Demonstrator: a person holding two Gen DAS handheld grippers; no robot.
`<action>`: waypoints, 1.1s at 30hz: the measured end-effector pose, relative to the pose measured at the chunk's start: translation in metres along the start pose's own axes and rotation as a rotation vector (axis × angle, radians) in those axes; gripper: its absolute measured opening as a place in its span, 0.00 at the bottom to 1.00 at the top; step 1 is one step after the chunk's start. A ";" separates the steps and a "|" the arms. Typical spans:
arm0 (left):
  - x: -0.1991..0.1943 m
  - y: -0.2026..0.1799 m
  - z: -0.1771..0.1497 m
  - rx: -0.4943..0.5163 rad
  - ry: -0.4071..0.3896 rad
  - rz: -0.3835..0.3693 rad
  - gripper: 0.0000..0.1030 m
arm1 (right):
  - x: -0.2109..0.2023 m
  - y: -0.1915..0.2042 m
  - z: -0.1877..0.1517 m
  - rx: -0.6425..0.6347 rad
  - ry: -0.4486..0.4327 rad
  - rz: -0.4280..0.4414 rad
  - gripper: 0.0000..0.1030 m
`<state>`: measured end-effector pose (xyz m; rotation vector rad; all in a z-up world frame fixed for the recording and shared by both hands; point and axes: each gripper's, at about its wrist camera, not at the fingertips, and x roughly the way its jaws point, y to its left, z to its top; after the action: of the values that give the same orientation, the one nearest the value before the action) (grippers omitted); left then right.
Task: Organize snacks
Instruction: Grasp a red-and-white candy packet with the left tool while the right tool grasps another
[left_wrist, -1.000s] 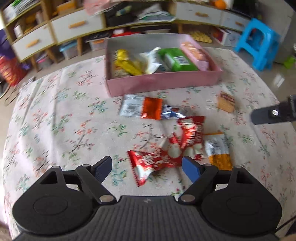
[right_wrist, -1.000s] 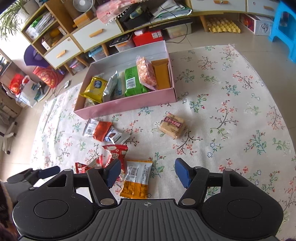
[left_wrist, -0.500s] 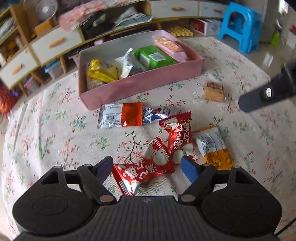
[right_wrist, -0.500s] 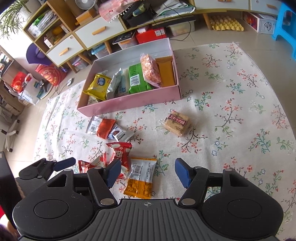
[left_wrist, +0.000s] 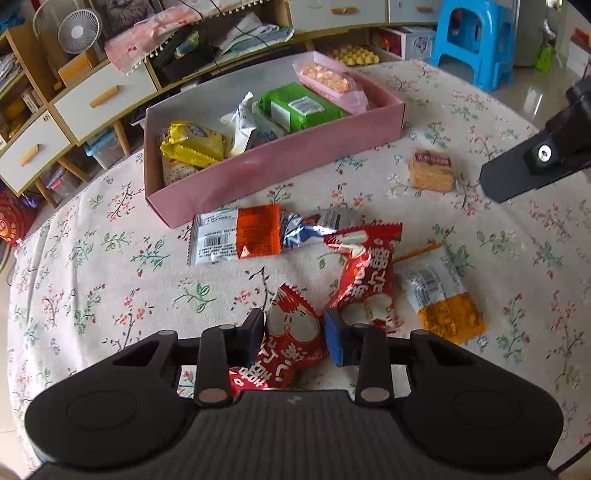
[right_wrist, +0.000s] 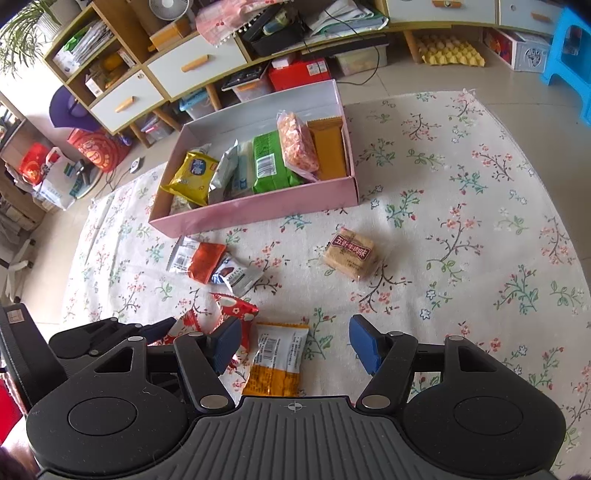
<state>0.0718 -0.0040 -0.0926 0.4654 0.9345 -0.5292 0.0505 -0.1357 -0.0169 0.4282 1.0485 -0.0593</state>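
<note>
My left gripper (left_wrist: 294, 321) is closing on a red candy packet (left_wrist: 291, 343), and both blue pads squeeze its crumpled wrapper low over the floral cloth. A second red packet (left_wrist: 365, 273) lies just beyond, touching it. My right gripper (right_wrist: 295, 332) stands open above an orange-and-white packet (right_wrist: 277, 358), with nothing between its fingers. The pink box (left_wrist: 280, 162) at the back holds several snacks. An orange-and-silver packet (left_wrist: 236, 240), a blue-and-silver one (left_wrist: 314, 225) and a biscuit pack (right_wrist: 349, 253) lie loose on the cloth.
Low shelves with drawers (right_wrist: 192, 66) run along the back behind the box. A blue stool (left_wrist: 469, 40) stands at the far right. The floral cloth (right_wrist: 480, 221) spreads bare to the right of the biscuit pack.
The left gripper's jaws have closed from wide apart onto the red candy packet, after dropping lower and rolling. The right gripper has kept still and open.
</note>
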 end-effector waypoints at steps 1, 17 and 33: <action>-0.001 0.001 0.001 -0.008 -0.003 -0.002 0.28 | 0.000 0.001 0.000 -0.003 -0.001 -0.004 0.63; -0.029 0.031 -0.012 -0.177 -0.052 -0.008 0.34 | 0.007 0.019 -0.008 -0.006 0.024 -0.021 0.63; -0.001 0.014 -0.011 -0.038 0.041 -0.031 0.35 | 0.031 0.033 0.002 0.018 0.073 0.012 0.63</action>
<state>0.0731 0.0138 -0.0958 0.4293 0.9904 -0.5308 0.0761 -0.1011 -0.0324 0.4556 1.1179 -0.0429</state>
